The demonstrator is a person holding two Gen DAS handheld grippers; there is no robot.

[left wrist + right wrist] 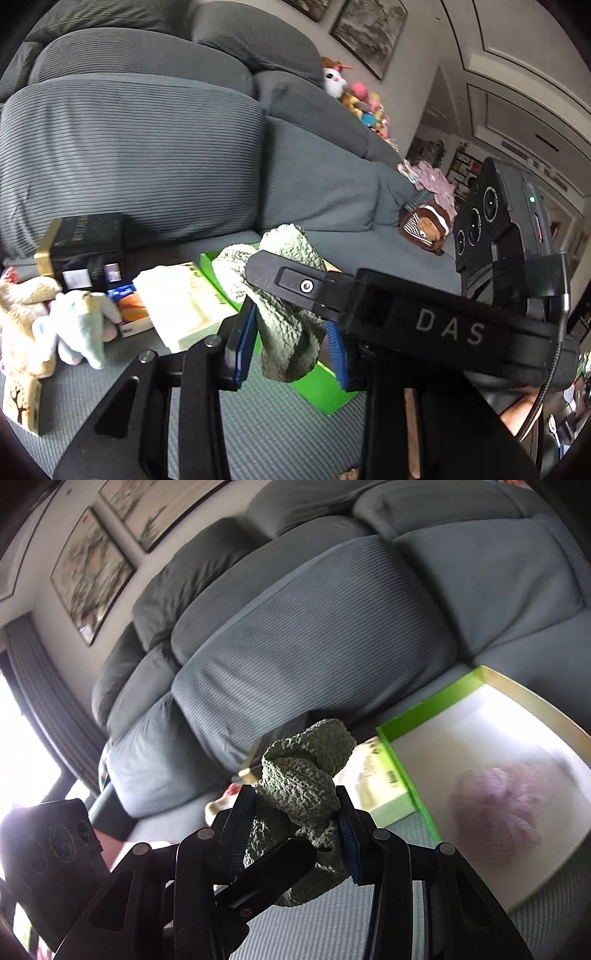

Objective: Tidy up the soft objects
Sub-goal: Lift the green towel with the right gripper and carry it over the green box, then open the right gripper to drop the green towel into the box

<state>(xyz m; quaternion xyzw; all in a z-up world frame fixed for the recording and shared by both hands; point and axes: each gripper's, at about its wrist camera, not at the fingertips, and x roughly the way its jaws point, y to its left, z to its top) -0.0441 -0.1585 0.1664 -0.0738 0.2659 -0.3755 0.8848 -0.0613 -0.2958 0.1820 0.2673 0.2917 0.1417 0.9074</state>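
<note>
While both views show the green cloth (284, 332), only the right shows a pink bundle (498, 812).

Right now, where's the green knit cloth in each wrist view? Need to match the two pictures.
Left wrist: green knit cloth at lower centre, pinched in the left claw, with the right claw crossing over it.
Right wrist: the cloth at lower centre, pinched in the right claw.
Shared landmark: the green box on the grey sofa, behind the cloth in the left view and to its right in the right view.
</note>
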